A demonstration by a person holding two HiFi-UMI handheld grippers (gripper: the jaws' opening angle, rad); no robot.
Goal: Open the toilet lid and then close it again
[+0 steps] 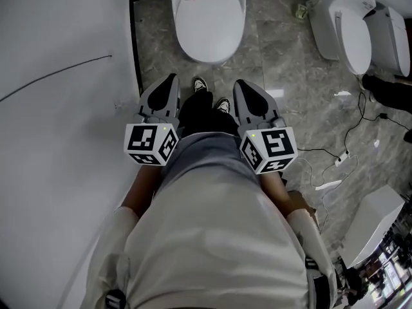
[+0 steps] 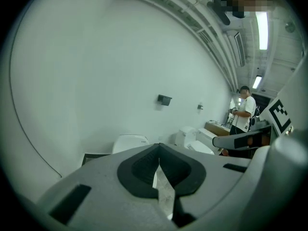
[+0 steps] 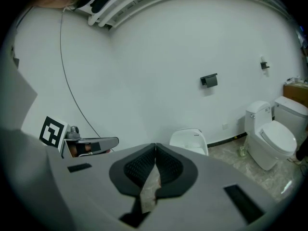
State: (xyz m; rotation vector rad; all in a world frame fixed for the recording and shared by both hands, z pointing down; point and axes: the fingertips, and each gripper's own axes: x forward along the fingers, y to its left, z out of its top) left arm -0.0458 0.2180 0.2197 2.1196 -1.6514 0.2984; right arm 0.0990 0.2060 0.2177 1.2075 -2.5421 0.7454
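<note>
A white toilet [image 1: 209, 18] with its lid down stands against the wall ahead of me; it also shows in the left gripper view [image 2: 130, 141] and the right gripper view [image 3: 188, 139]. My left gripper [image 1: 168, 82] and right gripper [image 1: 239, 85] are held side by side in front of my body, well short of the toilet. On both, the fingertips meet and nothing is between them. The left gripper's [image 2: 159, 146] dark pads touch at the tip, and so do the right gripper's [image 3: 155, 146]. My shoes [image 1: 209, 94] stand on the marble floor between the two grippers.
A white wall [image 1: 58, 108] with a thin cable [image 1: 58, 76] runs along the left. Two more toilets [image 1: 351, 31] stand at the right. Cables and a power strip [image 1: 341, 158] lie on the floor to the right. A person [image 2: 245, 110] stands far off.
</note>
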